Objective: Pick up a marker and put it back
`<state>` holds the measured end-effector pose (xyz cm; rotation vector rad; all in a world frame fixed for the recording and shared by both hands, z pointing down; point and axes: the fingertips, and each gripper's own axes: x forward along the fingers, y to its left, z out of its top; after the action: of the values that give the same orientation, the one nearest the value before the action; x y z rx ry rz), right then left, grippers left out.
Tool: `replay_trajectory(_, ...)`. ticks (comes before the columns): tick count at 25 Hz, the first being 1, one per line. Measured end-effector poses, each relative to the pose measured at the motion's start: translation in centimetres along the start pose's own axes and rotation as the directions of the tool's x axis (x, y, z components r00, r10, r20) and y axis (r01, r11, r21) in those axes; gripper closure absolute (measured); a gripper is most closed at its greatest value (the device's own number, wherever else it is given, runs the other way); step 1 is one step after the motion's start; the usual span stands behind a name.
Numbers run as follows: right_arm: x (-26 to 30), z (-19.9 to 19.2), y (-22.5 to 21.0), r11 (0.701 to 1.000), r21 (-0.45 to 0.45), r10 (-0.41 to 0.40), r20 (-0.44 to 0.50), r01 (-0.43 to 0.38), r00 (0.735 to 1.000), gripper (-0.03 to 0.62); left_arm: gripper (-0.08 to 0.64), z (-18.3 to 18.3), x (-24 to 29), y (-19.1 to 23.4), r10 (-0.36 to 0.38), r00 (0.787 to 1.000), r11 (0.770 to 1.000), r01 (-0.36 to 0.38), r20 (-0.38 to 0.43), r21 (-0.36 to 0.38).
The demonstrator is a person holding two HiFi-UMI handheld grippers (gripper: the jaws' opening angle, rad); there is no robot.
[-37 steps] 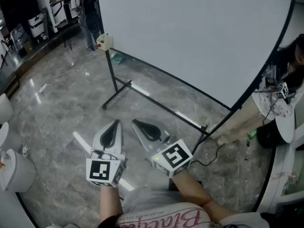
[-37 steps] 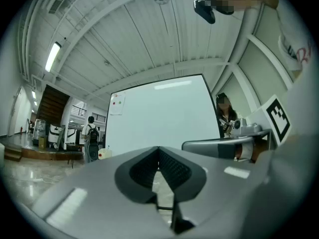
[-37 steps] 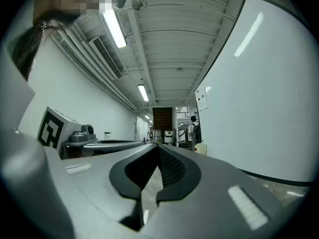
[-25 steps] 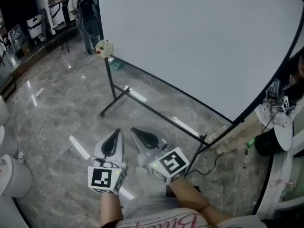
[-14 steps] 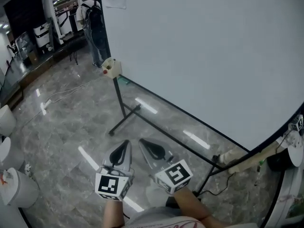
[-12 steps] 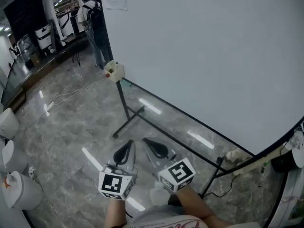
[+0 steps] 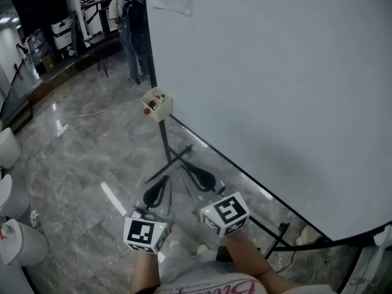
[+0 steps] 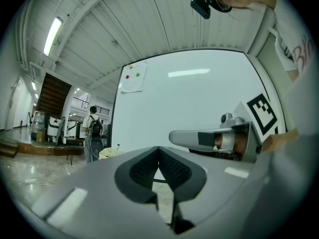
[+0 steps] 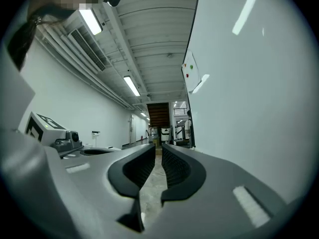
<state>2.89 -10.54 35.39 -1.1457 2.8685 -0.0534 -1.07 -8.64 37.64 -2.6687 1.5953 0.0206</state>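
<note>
No marker shows clearly. A small cream box (image 7: pixel 157 105) with a red spot sits on the lower left corner of the big whiteboard (image 7: pixel 275 78); it also appears in the left gripper view as the cream box (image 8: pixel 110 153). My left gripper (image 7: pixel 164 180) hangs low in front of the board's stand, its tips touching (image 8: pixel 159 149), empty. Beside it on the right, my right gripper (image 7: pixel 185 168) points along the board. Its jaws (image 9: pixel 158 146) are opening to a narrow gap with nothing between them.
The stand's black legs (image 7: pixel 174 158) spread on the marble floor just beyond the grippers. A person with a backpack (image 7: pixel 131 17) stands far off at the back. White round containers (image 7: pixel 12 241) sit at the left edge, and a cable (image 7: pixel 79 118) lies on the floor.
Both grippers have come closer to the whiteboard's left corner and its cream box. The view has tilted up, bringing the person with the backpack and the paper on the board into sight.
</note>
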Motion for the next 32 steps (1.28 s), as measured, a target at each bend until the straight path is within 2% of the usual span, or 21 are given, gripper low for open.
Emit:
replay_trajectory(4, 5.1, -0.7, -2.1, 1.0, 0.02, 0.007, -0.031, -0.007, 0.999, 0.529, 0.56, 0.1, 3.0, 4.9, 0.025, 0.999, 0.999, -0.024, 0.02, -0.026)
replay_trajectory(7, 9.1, -0.6, -4.2, 0.998, 0.059, -0.004, -0.033, 0.006, 0.999, 0.529, 0.56, 0.0, 5.7, 8.4, 0.015, 1.0, 0.999, -0.014, 0.009, -0.042)
replay_trajectory(14, 19.4, -2.6, -10.7, 0.984, 0.108, -0.135, -0.084, 0.144, 0.987, 0.514, 0.56, 1.8, 12.5, 17.3, -0.04, 0.998, 0.999, 0.041, 0.044, -0.03)
replay_trajectory(22, 26.0, -6.8, -16.4, 0.954, 0.152, -0.226, -0.205, 0.259, 0.952, 0.492, 0.56, 0.1, 17.6, 22.5, -0.079, 0.997, 0.995, 0.078, -0.001, -0.056)
replay_trajectory(25, 27.3, -7.1, -17.5, 0.954, 0.145, -0.223, -0.239, 0.262, 0.945, 0.484, 0.56, 0.1, 19.0, 23.3, -0.076, 0.997, 0.995, 0.075, -0.008, -0.066)
replay_trajectory(27, 27.8, -6.9, -17.8, 0.957, 0.135, -0.219, -0.24, 0.256, 0.946, 0.516, 0.56, 0.1, 19.7, 23.6, -0.075, 0.997, 0.994, 0.074, -0.01, -0.075)
replay_trajectory(28, 28.0, -6.8, -17.8, 0.96, 0.133, -0.21, -0.238, 0.245, 0.948, 0.503, 0.56, 0.1, 20.0, 23.7, -0.073, 0.997, 0.994, 0.072, -0.009, -0.081)
replay_trajectory(32, 28.9, -5.3, -17.3, 0.977, 0.12, -0.151, -0.196, 0.176, 0.969, 0.522, 0.56, 0.3, 20.7, 24.0, -0.055, 0.998, 0.995, 0.055, -0.005, -0.087)
